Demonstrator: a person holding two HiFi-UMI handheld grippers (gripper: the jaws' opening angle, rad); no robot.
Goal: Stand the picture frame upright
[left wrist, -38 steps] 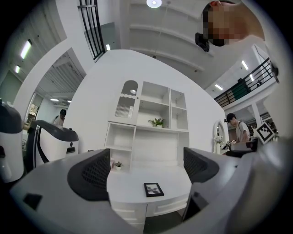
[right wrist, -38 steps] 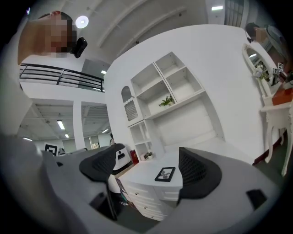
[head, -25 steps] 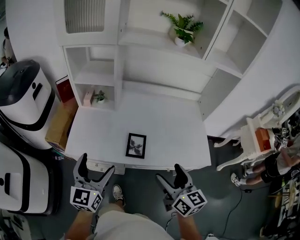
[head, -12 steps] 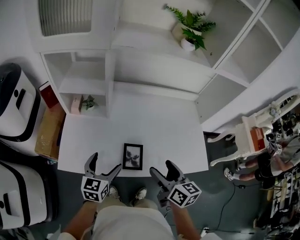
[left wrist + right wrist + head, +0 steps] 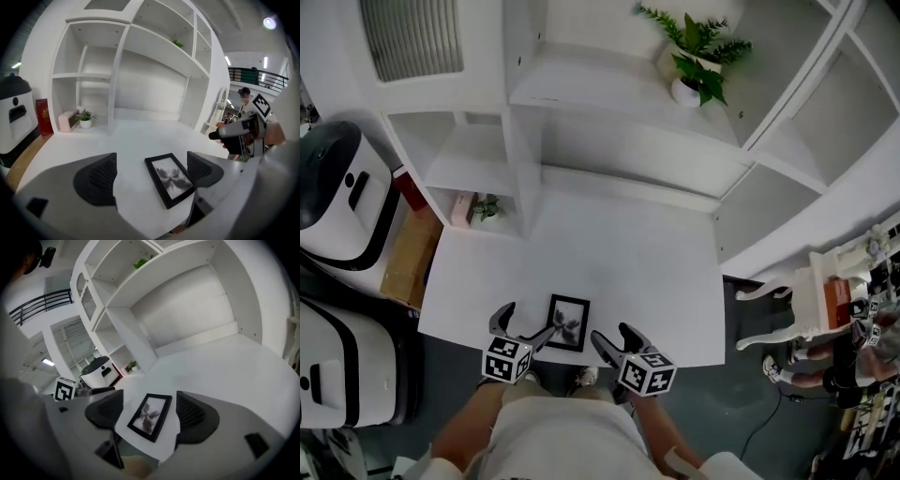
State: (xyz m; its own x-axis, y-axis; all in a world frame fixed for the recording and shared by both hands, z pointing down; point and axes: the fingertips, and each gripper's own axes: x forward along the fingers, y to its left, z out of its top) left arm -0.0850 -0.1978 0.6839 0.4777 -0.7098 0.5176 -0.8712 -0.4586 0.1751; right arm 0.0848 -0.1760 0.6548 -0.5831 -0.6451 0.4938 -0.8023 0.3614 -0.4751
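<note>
A small black picture frame (image 5: 568,322) lies flat near the front edge of the white desk (image 5: 647,272), its print facing up. My left gripper (image 5: 525,324) hovers at the desk edge just left of the frame, jaws wide open and empty. In the left gripper view the frame (image 5: 171,178) lies ahead, nearer the right-hand jaw. My right gripper (image 5: 613,336) hangs just right of the frame, open. Its jaws have just been closing a little. In the right gripper view the frame (image 5: 150,416) shows between and beyond the jaws, with no pad touching it.
A white shelving unit (image 5: 619,122) rises behind the desk, with a potted plant (image 5: 698,56) on top and a small plant (image 5: 487,208) in a left cubby. White machines (image 5: 337,197) and a cardboard box (image 5: 408,258) stand left, a white chair (image 5: 811,291) right.
Both grippers have come forward and down from in front of the desk to its front edge, ending on either side of the flat frame. The frame has not moved.
</note>
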